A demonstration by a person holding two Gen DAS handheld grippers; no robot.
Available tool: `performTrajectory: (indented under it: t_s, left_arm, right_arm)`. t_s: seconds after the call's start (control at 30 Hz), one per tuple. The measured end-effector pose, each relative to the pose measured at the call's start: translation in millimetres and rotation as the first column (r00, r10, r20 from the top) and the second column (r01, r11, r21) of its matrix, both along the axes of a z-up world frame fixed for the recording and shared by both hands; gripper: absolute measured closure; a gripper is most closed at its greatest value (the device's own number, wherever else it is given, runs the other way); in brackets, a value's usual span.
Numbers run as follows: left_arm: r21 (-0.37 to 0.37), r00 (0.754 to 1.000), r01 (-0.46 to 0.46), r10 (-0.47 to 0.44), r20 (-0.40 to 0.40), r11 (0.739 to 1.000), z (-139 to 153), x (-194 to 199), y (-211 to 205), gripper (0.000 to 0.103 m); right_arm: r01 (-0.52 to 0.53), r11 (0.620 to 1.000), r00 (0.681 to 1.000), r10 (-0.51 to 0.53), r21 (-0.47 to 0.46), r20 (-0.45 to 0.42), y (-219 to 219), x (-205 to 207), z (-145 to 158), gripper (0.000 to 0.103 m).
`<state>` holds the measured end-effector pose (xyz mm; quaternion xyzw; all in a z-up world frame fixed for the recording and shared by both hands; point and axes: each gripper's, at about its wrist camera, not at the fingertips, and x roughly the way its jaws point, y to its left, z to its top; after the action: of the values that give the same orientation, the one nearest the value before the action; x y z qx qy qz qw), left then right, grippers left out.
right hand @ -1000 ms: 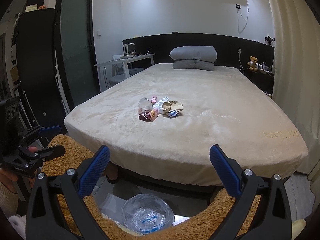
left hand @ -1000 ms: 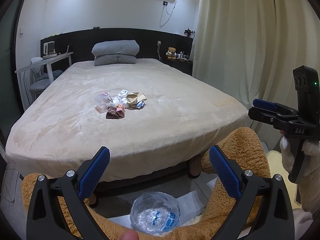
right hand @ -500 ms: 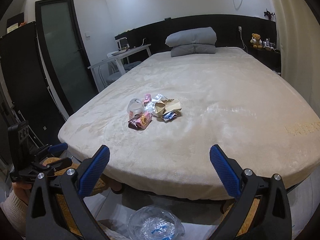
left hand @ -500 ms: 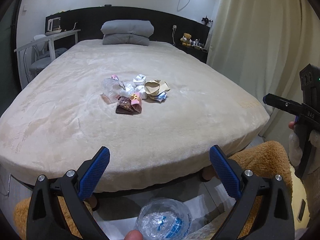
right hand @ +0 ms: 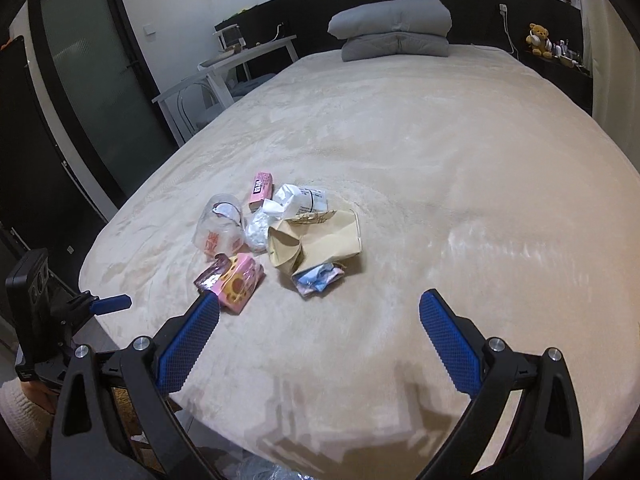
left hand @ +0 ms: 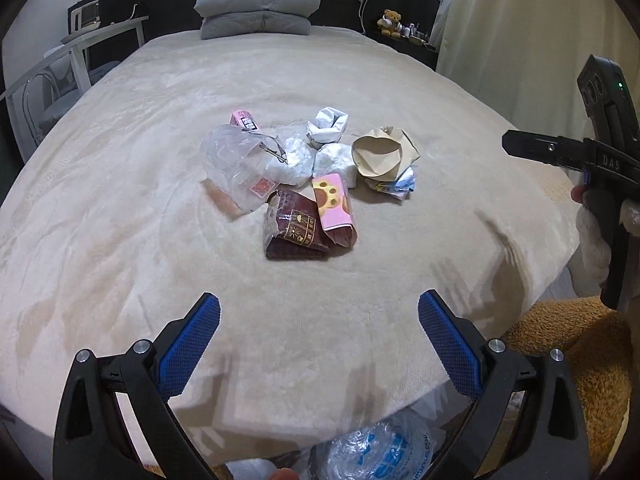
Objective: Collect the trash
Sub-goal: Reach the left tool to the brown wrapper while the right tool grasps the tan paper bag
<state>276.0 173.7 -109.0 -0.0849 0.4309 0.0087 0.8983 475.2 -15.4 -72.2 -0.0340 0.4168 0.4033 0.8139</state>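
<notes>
Nearest you, below the foot of the bed [left hand: 120, 240], a clear plastic bag [left hand: 376, 456] with blue print lies on the floor, just under your left claw [left hand: 319, 320]; it looks like the place the rubbish is meant to go, though that is only a guess.

Both claws are over the near edge of the bed and both are spread wide with nothing between the pads. Your right claw [right hand: 319, 320] shows the same wide gap in its own view.

Ahead of them, around the middle of the bed, sits the trash pile [left hand: 312, 176], all of it lying loose on the cover. From the left claw it is straight ahead. Its closest piece is the dark brown wrapper [left hand: 294, 228], with the pink paw-print packet [left hand: 334, 202] resting against its right side, long axis running away from you. From the right claw the pile lies ahead and to the left; the pink packet [right hand: 238, 282] is just beyond its left pad, and the crumpled blue-and-pink wrapper [right hand: 318, 280] is the nearest item towards the centre of its gap.

Further back are the clear plastic cup [left hand: 236, 168], the crumpled brown paper bag [left hand: 382, 154] and the white crumpled paper [left hand: 326, 126].

Judging by this, the right claw is the nearer one; it would need to swing left to straddle a piece.
</notes>
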Motion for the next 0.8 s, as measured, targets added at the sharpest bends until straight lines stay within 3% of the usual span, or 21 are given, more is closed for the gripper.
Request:
performTrajectory:
  t_s: [0.3,0.43,0.53,0.73,0.8]
  left_arm:
    - [0.010,0.996,0.053,-0.052,-0.079,0.999,-34.3,63.3,22.4,0.008]
    - [0.043,0.991,0.104,-0.100,-0.094,0.994,-47.9,77.9,20.5,0.018]
    - [0.074,0.989,0.134,-0.128,-0.078,0.988,-53.8,80.1,22.3,0.024]
    - [0.146,0.977,0.214,-0.210,-0.046,0.966,-56.8,73.1,15.3,0.026]
    - [0.156,0.972,0.233,-0.229,-0.043,0.960,-56.7,70.9,12.6,0.028]
  right_arm:
    - [-0.098,0.995,0.991,0.095,-0.030,-0.097,62.3,56.1,-44.2,0.004]
    - [-0.132,0.990,0.987,0.127,-0.048,-0.103,74.8,64.0,-60.3,0.004]
    - [-0.145,0.988,0.986,0.139,-0.053,-0.095,77.2,66.9,-65.1,0.004]
    - [-0.150,0.988,0.983,0.147,-0.017,-0.113,78.2,70.5,-68.7,0.004]
    - [-0.166,0.986,0.982,0.163,-0.024,-0.097,79.4,66.9,-68.9,0.012]
